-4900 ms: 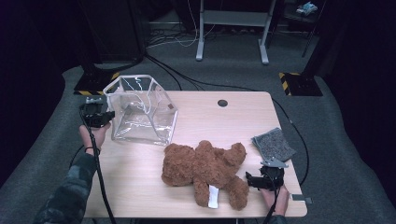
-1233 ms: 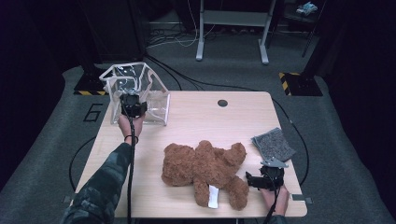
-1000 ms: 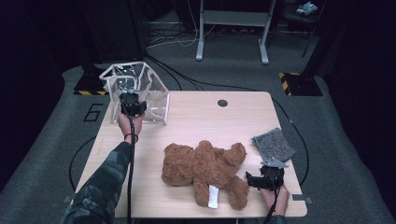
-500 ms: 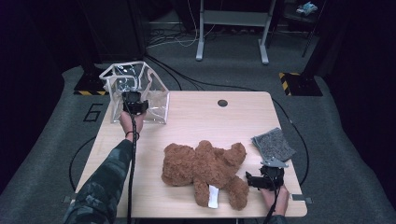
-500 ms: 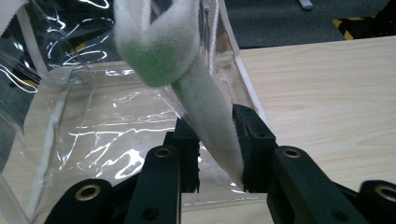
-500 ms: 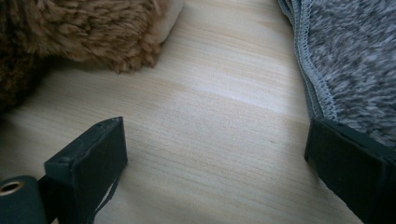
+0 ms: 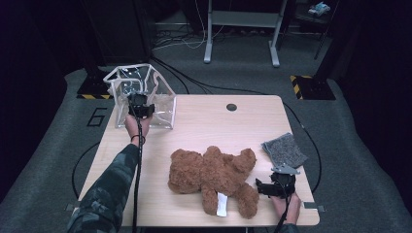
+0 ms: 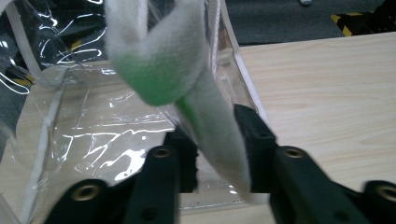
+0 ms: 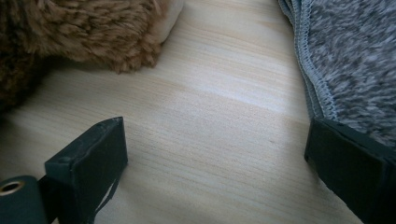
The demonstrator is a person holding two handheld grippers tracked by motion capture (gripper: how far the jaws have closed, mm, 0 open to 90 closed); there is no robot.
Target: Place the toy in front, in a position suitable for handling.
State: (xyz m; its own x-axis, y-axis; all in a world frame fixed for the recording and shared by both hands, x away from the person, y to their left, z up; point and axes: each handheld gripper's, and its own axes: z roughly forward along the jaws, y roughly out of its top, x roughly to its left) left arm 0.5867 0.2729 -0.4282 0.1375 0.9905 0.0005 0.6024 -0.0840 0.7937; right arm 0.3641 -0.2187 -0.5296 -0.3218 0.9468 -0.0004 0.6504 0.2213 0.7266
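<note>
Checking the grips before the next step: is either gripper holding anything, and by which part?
The left gripper pinches the clear bag's white strap; the right gripper is open.

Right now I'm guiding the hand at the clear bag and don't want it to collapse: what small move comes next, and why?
Probably keep the left gripper closed on the bag's white handle strap and lift it slightly. The strap lies between its jaws, and the clear plastic bag stands open at the table's far left corner, while the teddy bear lies outside it.
</note>
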